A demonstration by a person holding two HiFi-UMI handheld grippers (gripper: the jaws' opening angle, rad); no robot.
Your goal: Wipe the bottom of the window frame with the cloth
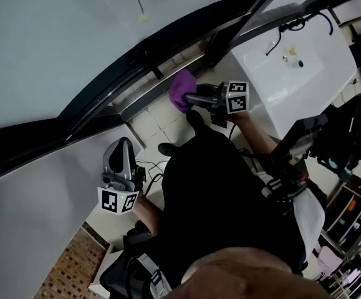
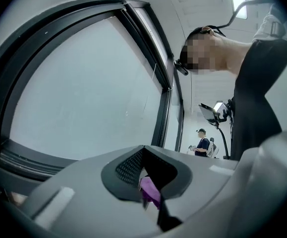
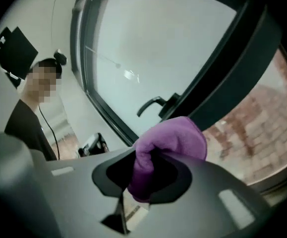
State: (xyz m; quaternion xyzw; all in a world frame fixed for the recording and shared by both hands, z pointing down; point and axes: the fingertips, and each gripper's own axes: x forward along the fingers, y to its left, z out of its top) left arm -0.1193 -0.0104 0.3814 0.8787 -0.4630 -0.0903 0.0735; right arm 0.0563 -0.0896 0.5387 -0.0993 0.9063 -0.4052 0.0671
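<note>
I find no words, numbers or brand marks to read; the marker cubes (image 1: 237,96) bear only black-and-white square patterns.

Soft purple cloth (image 3: 170,138) with a fuzzy, matt nap was bunched in the smooth, matt grey plastic jaws of the right gripper (image 3: 143,178). Toward one o'clock, the window frame (image 3: 232,73) looked like dark, smooth, faintly glossy metal beside pale frosted glass (image 3: 153,43). At three o'clock, a brick wall (image 3: 262,118) looked rough and matt.
</note>
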